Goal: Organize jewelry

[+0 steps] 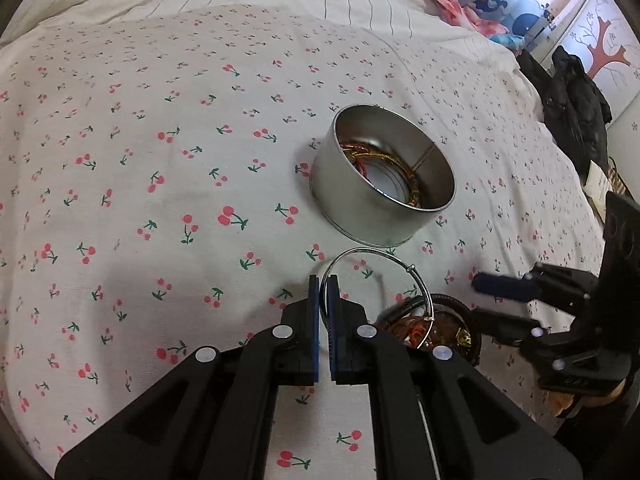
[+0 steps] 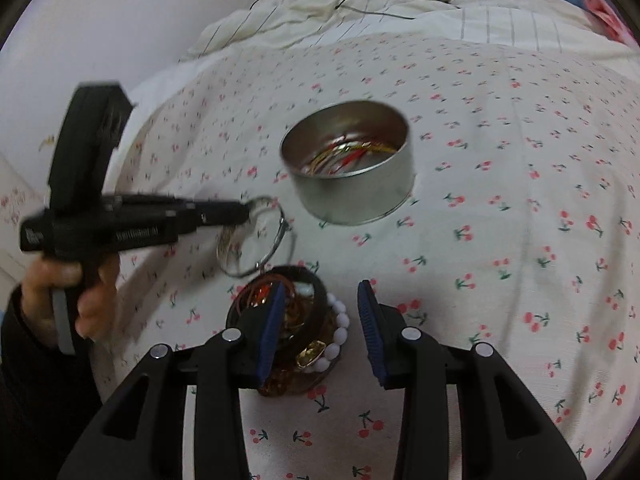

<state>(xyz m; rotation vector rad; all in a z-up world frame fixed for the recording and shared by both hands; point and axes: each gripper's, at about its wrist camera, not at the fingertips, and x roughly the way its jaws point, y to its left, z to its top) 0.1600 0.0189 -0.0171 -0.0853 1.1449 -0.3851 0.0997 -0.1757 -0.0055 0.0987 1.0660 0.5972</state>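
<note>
Pinching a silver bangle near the tin's near rim, the left tongs press together. Right tongs stand spread over the bracelet pile; open bedspread lies left.

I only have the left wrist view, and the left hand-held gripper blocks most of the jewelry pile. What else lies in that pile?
Observer: A white bead bracelet curves along the pile's right edge.
Operator: Does the right hand-held gripper hold anything?
Observer: No. The right hand-held gripper is open over the pile, its jaws gripping nothing.
Operator: Can you see who holds my gripper?
Observer: Yes, a hand in a dark sleeve holds the left hand-held gripper, which is shut on the silver bangle.
</note>
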